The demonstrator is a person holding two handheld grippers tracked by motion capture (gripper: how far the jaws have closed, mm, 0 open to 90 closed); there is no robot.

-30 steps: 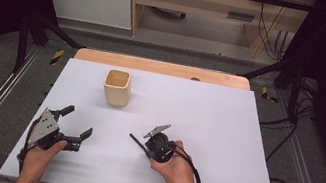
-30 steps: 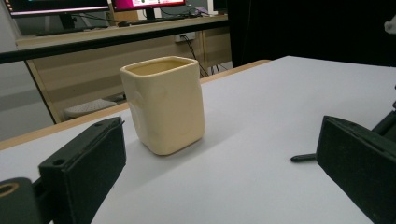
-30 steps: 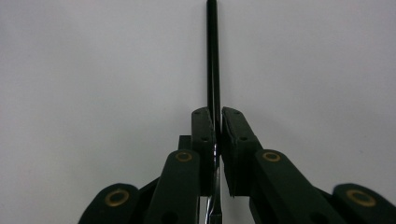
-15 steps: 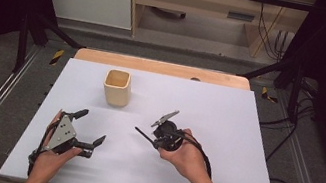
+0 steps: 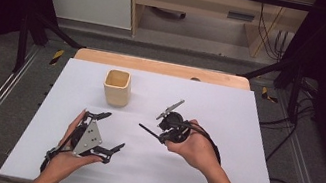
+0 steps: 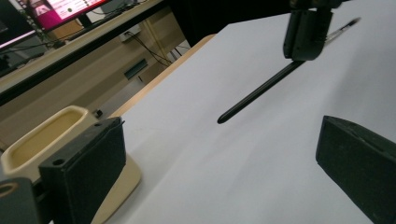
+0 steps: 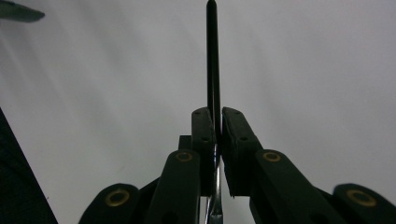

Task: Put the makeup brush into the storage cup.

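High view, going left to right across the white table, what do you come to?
Left gripper, open in the left hand → cream square cup, farther back → thin black utensil → right gripper, shut on it.

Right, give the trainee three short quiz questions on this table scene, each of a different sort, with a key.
1. True or false: the right tool is shut on a black pen.
2. Which tool is open? A) left B) right
3. Fill in: the beige ___ stands on the white table.

Key: 1 true. 2 A: the left tool holds nothing. 3 cup.
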